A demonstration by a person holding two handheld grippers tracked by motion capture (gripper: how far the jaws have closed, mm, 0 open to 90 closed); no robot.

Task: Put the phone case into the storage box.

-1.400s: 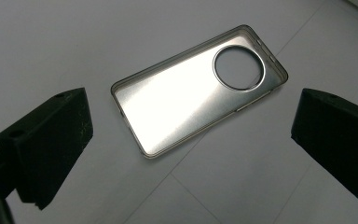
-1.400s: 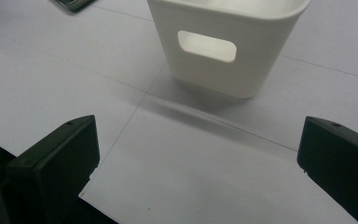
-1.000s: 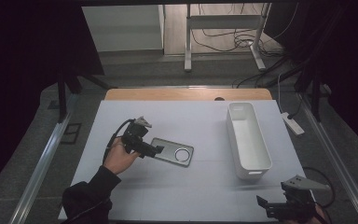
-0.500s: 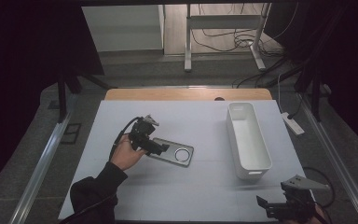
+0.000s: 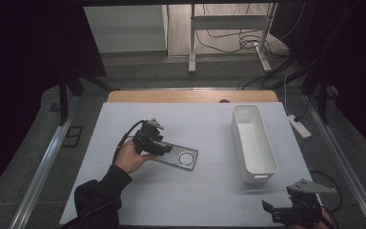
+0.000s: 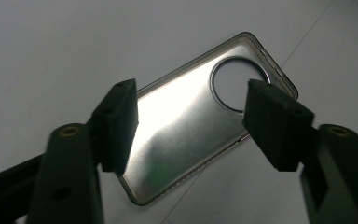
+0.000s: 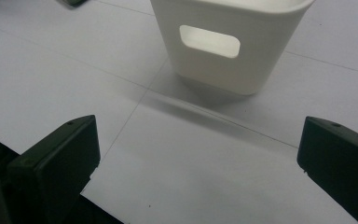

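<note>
Phone case [image 6: 186, 135] flat on my desk [image 5: 195, 124], left of the white bin [image 5: 253, 138], my left claw [image 6: 189, 121] straddling its long edges, jaws just been closing, pads not yet pressing, my right claw [image 7: 198, 158] wide open, empty, near bin's end.

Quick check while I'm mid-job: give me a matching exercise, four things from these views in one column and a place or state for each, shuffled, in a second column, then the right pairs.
Things:
1. phone case
2. white bin
3. left tongs
4. right tongs

Places or states:
A. wide open over bare white table near its front edge
B. stands at the right of the table, nothing inside that I can see
C. lies flat, round hole at one end
D. jaws have just been closing, either side of the phone case, pads not yet pressing it

Pairs: 1-C, 2-B, 3-D, 4-A
</note>
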